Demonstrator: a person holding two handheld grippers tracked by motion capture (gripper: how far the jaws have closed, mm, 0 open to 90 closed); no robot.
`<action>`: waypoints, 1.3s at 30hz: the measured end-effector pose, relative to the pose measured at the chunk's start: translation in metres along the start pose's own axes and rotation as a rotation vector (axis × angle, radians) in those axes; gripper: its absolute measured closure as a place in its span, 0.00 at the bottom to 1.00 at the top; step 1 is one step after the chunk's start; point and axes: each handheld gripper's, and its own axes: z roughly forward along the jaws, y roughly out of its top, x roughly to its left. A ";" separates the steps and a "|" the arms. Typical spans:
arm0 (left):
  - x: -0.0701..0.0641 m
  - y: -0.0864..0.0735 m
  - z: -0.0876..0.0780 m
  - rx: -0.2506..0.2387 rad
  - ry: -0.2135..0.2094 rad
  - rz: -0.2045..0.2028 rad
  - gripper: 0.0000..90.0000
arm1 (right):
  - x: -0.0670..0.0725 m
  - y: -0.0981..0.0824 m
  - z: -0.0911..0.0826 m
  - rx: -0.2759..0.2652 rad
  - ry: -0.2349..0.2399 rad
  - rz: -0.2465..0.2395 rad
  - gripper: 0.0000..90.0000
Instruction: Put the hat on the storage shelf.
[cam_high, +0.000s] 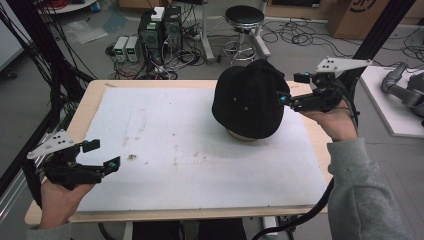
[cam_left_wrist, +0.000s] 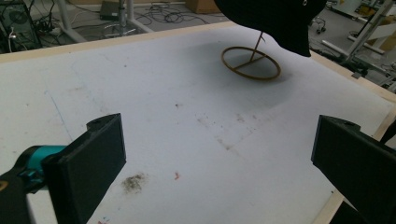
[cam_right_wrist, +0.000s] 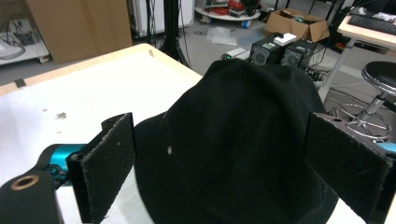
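A black hat (cam_high: 247, 97) sits on a thin wooden stand whose ring base (cam_high: 242, 136) rests on the white board, right of the middle. From the left gripper view the hat (cam_left_wrist: 271, 18) hangs over that ring base (cam_left_wrist: 251, 63) at the far side. My right gripper (cam_high: 292, 87) is at the hat's right side, open, its jaws level with the crown. In the right gripper view the hat (cam_right_wrist: 233, 140) lies just ahead between the spread jaws of the right gripper (cam_right_wrist: 224, 168), and neither pad presses on it. My left gripper (cam_high: 103, 154) hovers open over the board's near left corner, with nothing between the jaws of the left gripper (cam_left_wrist: 215, 158).
The white board (cam_high: 175, 150) covers a wooden table (cam_high: 90, 95) and carries faint stains. Behind the table are a stool (cam_high: 244, 20), computer cases (cam_high: 160, 30) and loose cables on the floor. A black frame post (cam_high: 372, 35) and a side table with a grey arm (cam_high: 405, 90) stand at the right.
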 end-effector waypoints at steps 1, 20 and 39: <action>0.000 0.001 0.000 -0.004 -0.001 0.000 0.04 | 0.002 -0.002 -0.003 -0.001 -0.006 0.007 0.11; -0.004 0.004 0.005 -0.028 -0.004 0.015 0.04 | 0.021 -0.073 -0.038 -0.109 -0.145 0.132 0.11; -0.006 0.004 0.018 -0.037 0.005 0.010 0.04 | 0.025 -0.125 -0.049 -0.129 -0.208 0.210 0.11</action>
